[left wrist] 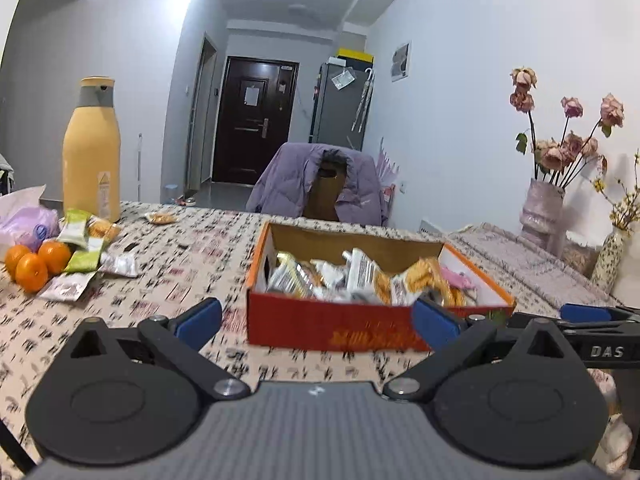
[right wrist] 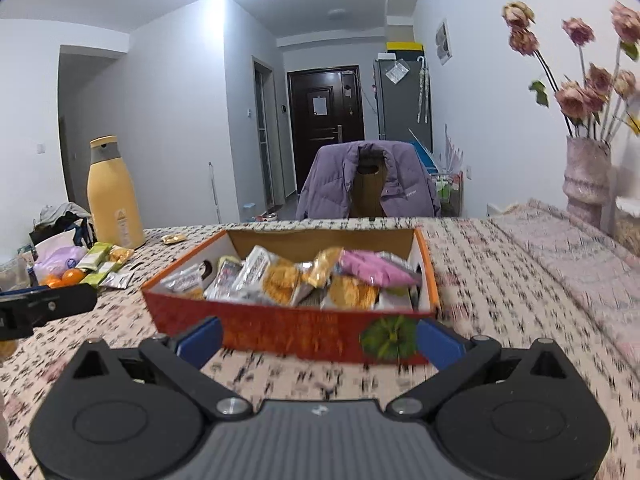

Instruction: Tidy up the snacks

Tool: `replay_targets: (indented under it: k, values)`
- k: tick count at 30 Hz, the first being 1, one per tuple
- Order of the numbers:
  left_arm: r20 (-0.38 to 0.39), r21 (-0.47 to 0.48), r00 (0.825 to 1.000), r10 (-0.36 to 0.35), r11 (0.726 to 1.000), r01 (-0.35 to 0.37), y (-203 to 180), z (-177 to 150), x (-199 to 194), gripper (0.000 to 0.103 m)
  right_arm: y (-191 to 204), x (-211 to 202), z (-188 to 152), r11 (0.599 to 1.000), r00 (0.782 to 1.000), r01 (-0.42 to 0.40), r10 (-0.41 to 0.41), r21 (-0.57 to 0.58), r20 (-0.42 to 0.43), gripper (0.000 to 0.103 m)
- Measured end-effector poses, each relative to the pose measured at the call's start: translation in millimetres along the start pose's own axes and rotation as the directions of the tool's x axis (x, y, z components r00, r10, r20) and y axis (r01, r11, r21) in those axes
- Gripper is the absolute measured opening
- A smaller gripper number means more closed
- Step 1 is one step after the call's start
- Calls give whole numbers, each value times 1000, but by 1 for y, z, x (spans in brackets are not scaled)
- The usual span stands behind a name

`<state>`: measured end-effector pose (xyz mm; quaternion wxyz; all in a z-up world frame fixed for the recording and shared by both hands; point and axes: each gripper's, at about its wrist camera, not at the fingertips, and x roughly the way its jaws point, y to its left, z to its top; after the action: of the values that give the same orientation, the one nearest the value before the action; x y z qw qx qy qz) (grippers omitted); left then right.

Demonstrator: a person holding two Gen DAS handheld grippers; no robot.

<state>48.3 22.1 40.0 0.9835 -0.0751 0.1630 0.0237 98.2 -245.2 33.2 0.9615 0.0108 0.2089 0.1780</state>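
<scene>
An orange-red cardboard box (left wrist: 332, 330) sits on the patterned tablecloth, filled with several wrapped snacks (left wrist: 360, 276). It also shows in the right wrist view (right wrist: 280, 328), with its snacks (right wrist: 288, 280). My left gripper (left wrist: 318, 320) is open and empty, just short of the box's near wall. My right gripper (right wrist: 318, 340) is open and empty, also in front of the box. Loose snack packets (left wrist: 84, 248) lie at the table's left, next to three oranges (left wrist: 36, 262). The packets also show in the right wrist view (right wrist: 106, 266).
A tall yellow bottle (left wrist: 92, 156) stands at the far left, a plastic bag (left wrist: 24, 220) beside it. One small snack (left wrist: 160, 219) lies near the far edge. A chair with a purple jacket (left wrist: 320, 184) is behind the table. Vases with flowers (left wrist: 544, 208) stand at the right.
</scene>
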Motion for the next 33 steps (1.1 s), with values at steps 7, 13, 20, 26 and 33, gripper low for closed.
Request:
replay_targets:
  k: [7, 13, 20, 26, 33]
  values:
    - [-37, -2, 999, -10, 1000, 10, 4, -23, -9, 103, -4, -19, -33, 1000, 999, 3, -2, 22, -47, 103]
    - [-79, -5, 997, -17, 1000, 16, 5, -36, -5, 103, -2, -23, -48, 1000, 997, 3, -2, 11, -82, 103]
    - [-96, 2, 995, -19, 1000, 20, 3, -40, -4, 103, -4, -22, -53, 1000, 996, 7, -6, 14, -92, 103]
    - [-99, 2, 995, -21, 1000, 21, 4, -41, -4, 103, -4, -22, -53, 1000, 996, 7, -5, 13, -94, 103]
    - [-99, 4, 995, -22, 1000, 23, 2, -41, -4, 103, -4, -22, -53, 1000, 996, 7, -6, 13, -92, 103]
